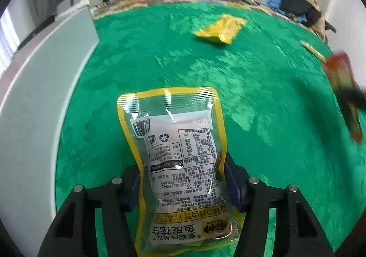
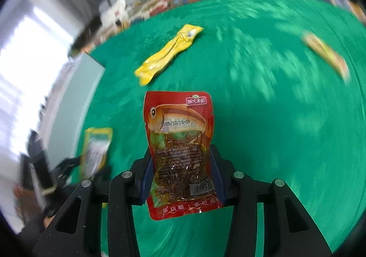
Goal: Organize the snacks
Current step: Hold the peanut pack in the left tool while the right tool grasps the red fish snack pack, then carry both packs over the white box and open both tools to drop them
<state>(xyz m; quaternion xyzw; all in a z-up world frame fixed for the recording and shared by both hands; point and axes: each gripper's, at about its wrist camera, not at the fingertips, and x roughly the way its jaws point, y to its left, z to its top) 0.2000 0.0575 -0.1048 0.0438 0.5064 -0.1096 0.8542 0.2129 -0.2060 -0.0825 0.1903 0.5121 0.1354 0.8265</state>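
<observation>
My left gripper (image 1: 184, 175) is shut on a clear, yellow-edged peanut packet (image 1: 173, 138), its blue pads pinching the packet's waist so that it stands up over the green cloth (image 1: 263, 101). My right gripper (image 2: 181, 173) is shut on a red fish-snack packet (image 2: 178, 119), held upright the same way. The red packet (image 1: 343, 87) shows blurred at the right edge of the left wrist view. The peanut packet (image 2: 96, 149) appears low on the left in the right wrist view. A yellow packet (image 1: 220, 28) (image 2: 168, 53) lies flat on the cloth further back.
A pale grey flat board (image 1: 45, 101) (image 2: 68, 106) borders the cloth on the left. A slim yellowish snack (image 1: 313, 50) (image 2: 324, 55) lies at the right. Beyond the green cloth is a flowered cover with clothes and bags (image 1: 295, 3) piled at the back.
</observation>
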